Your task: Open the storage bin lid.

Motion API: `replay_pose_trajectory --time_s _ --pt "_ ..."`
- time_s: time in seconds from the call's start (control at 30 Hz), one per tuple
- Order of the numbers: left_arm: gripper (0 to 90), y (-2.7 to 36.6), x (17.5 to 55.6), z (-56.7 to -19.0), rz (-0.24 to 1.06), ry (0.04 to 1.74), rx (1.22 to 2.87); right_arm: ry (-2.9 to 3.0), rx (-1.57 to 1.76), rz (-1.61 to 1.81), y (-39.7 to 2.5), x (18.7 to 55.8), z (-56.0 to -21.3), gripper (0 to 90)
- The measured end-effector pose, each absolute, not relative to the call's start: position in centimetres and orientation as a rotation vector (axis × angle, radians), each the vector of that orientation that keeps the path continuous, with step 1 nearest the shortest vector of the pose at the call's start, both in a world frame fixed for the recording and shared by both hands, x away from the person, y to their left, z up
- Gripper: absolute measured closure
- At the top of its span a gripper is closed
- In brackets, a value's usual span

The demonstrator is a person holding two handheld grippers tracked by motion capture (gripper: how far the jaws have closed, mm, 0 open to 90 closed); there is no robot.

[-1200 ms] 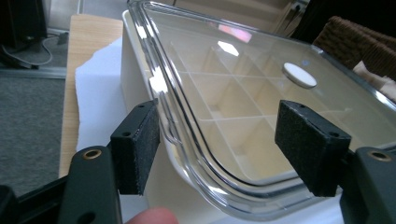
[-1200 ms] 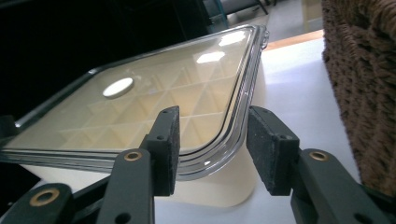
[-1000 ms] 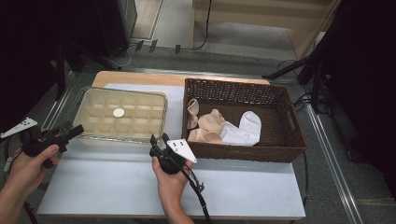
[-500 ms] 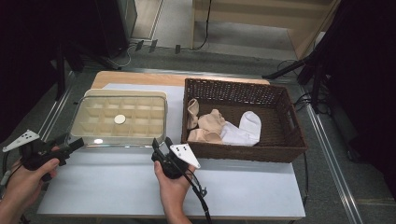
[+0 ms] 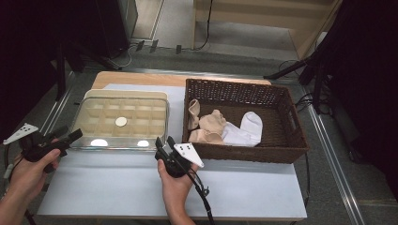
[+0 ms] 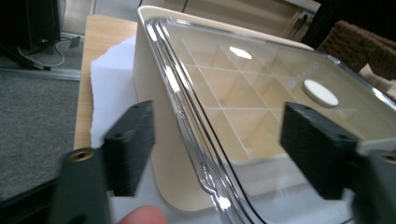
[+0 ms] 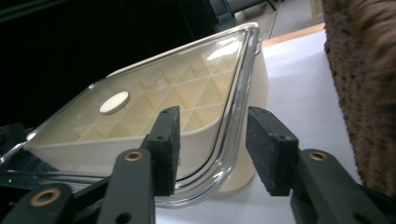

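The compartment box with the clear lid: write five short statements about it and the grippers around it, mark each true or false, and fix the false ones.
1. The clear lid lies on the compartment box. True.
2. The left gripper is clamped shut on the lid. False: its jaws stand wide open at the box's corner.
3. The right gripper has open jaws on either side of the lid's corner edge. True.
4. The socks lie inside the compartment box. False: they lie in the wicker basket beside it.
5. A round white disc sits at the lid's middle. True.
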State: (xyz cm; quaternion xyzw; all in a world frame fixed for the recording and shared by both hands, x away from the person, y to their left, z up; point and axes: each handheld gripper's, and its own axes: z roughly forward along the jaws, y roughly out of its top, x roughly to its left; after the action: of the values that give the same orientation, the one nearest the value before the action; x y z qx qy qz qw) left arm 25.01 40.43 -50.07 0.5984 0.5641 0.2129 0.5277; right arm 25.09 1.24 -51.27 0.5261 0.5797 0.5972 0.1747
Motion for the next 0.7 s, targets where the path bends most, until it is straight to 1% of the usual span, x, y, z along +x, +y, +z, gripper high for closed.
replay_pose_trajectory --time_s 0.07,0.13,0.23,0.3,0.37,0.7 --pt "37.1 40.1 24.9 -50.1 0.515 1.324 1.447 1.642 1.500 1.687 1.4 25.1 -51.3 59.5" --pt "37.5 40.2 24.7 -50.0 0.521 1.322 1.452 1.650 1.509 1.679 1.4 25.1 -51.4 60.8" --pt "41.3 40.4 24.5 -50.1 0.500 1.327 1.433 1.653 1.503 1.677 1.4 25.0 -51.4 61.8" --pt "41.7 40.5 24.3 -50.1 0.498 1.325 1.441 1.648 1.507 1.670 1.3 24.8 -51.4 64.0" --pt "42.0 40.5 24.1 -50.1 0.498 1.326 1.442 1.646 1.513 1.666 1.3 24.6 -51.3 64.1" --pt "41.6 40.5 22.5 -50.2 0.488 1.318 1.444 1.665 1.521 1.665 1.3 22.2 -51.4 61.8"
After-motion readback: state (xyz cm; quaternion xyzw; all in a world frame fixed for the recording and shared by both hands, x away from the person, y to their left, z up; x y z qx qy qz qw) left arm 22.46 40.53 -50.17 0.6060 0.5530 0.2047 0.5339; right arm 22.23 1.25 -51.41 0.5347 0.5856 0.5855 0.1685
